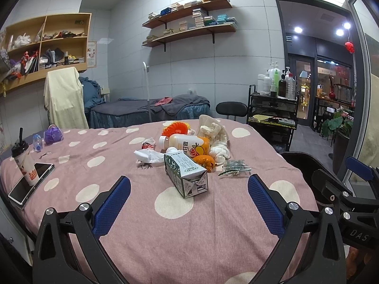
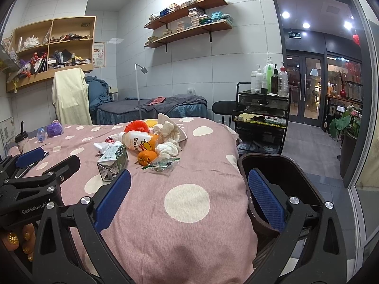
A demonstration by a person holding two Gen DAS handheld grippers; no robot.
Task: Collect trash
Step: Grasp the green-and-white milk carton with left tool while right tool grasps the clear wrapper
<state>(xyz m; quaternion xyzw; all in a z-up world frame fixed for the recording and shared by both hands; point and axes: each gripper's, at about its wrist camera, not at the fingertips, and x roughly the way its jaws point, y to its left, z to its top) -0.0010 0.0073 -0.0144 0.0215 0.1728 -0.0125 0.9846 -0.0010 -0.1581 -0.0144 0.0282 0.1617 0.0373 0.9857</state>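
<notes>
A heap of trash lies mid-bed on the pink dotted blanket (image 1: 180, 234): a green-white carton (image 1: 187, 175) (image 2: 113, 163) on its side, an orange juice bottle (image 1: 187, 143) (image 2: 139, 140), orange peel (image 1: 205, 162) (image 2: 147, 157), white tissues (image 1: 148, 155), crumpled cloth (image 1: 218, 133) (image 2: 169, 139) and a clear green wrapper (image 1: 234, 168) (image 2: 161, 164). My left gripper (image 1: 189, 203) is open, just short of the carton, empty. Lower right of the heap, my right gripper (image 2: 189, 201) is open and empty, its right finger over a dark bin (image 2: 279, 175) beside the bed.
A cup with a straw (image 1: 23, 161) rests on a phone (image 1: 32, 184) at the bed's left edge, near a small bottle (image 1: 37, 142) and a purple object (image 1: 53, 136). A black trolley with bottles (image 2: 263, 108), a stool (image 2: 223, 107) and a second bed (image 1: 151, 111) stand behind.
</notes>
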